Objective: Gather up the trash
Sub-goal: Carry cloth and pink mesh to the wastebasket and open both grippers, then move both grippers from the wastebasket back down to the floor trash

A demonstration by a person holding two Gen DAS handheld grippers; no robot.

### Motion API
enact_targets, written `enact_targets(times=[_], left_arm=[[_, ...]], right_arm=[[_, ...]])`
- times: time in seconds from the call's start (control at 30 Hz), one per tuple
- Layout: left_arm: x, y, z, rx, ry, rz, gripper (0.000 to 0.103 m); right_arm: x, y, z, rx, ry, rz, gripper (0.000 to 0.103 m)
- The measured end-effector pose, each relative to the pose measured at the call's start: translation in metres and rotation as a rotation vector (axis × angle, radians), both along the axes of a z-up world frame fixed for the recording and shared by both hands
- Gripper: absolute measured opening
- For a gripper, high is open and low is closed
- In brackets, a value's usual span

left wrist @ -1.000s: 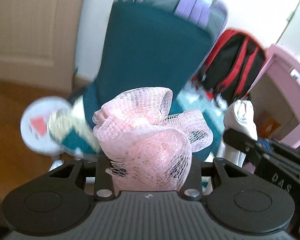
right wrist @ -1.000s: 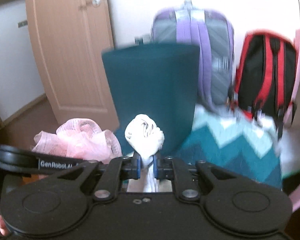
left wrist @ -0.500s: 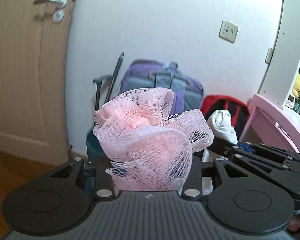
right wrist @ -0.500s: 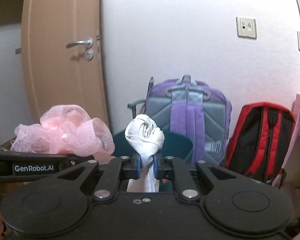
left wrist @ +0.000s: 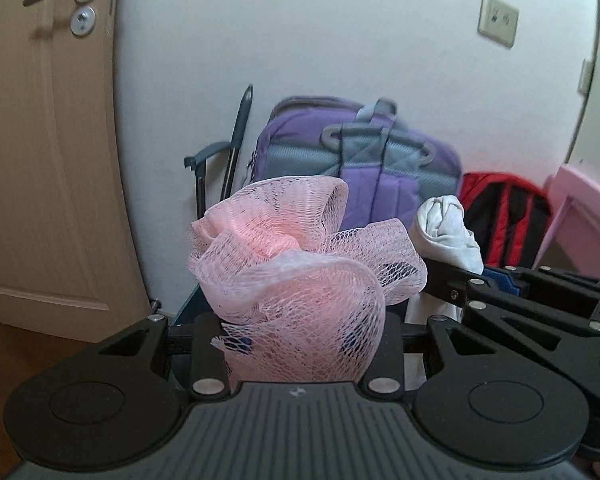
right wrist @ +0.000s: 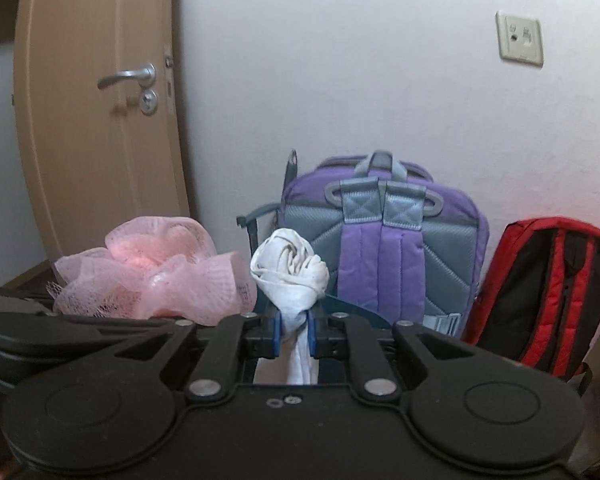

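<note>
A crumpled pink mesh net (left wrist: 296,272) fills the middle of the left wrist view, and my left gripper (left wrist: 296,336) is shut on its lower part. In the right wrist view my right gripper (right wrist: 294,330) is shut on the stem of a twisted white cloth wad (right wrist: 290,270) between its blue pads (right wrist: 276,332). The two grippers are held side by side: the cloth wad (left wrist: 446,232) shows right of the net, and the pink net (right wrist: 152,276) shows left of the cloth. Just below and behind both, a dark teal bin rim (right wrist: 360,314) peeks out; its inside is hidden.
A purple and grey backpack (right wrist: 384,240) and a red and black backpack (right wrist: 540,292) lean on the white wall. A dark folded handle (left wrist: 236,148) stands left of them. A wooden door (right wrist: 96,120) is at the left, pink furniture (left wrist: 580,208) at the right.
Both grippers have risen with their loads still gripped. The teal bin that filled the views has dropped almost out of sight, and the wall, door handle and socket have come into view.
</note>
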State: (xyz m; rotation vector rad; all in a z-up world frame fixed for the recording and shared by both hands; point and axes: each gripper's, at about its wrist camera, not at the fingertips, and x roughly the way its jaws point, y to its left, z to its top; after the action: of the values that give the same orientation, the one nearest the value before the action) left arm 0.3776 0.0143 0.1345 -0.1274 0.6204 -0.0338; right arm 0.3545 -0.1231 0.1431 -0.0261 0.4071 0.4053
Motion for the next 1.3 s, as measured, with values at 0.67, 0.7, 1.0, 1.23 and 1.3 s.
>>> enact_targets(times=[0.67, 0.7, 1.0, 1.23, 1.3], left_arm=[[0.072, 0.011, -0.082, -0.015, 0.238, -0.018, 0.061], [0.072, 0.011, -0.083, -0.016, 0.238, -0.020, 0.061], [0.054, 0.008, -0.068, -0.032, 0.225, -0.012, 0.068], [0.023, 0.006, -0.044, -0.053, 0.185, -0.011, 0.073], [0.011, 0.004, -0.036, -0.055, 0.175, -0.012, 0.073]], right_arm=[[0.066, 0.011, -0.081, -0.117, 0.211, 0.010, 0.027], [0.067, 0.010, -0.082, -0.120, 0.215, 0.002, 0.029], [0.056, -0.006, -0.073, -0.103, 0.207, -0.021, 0.042], [0.026, -0.017, -0.052, -0.076, 0.183, -0.015, 0.045], [0.015, -0.020, -0.045, -0.072, 0.174, -0.015, 0.047]])
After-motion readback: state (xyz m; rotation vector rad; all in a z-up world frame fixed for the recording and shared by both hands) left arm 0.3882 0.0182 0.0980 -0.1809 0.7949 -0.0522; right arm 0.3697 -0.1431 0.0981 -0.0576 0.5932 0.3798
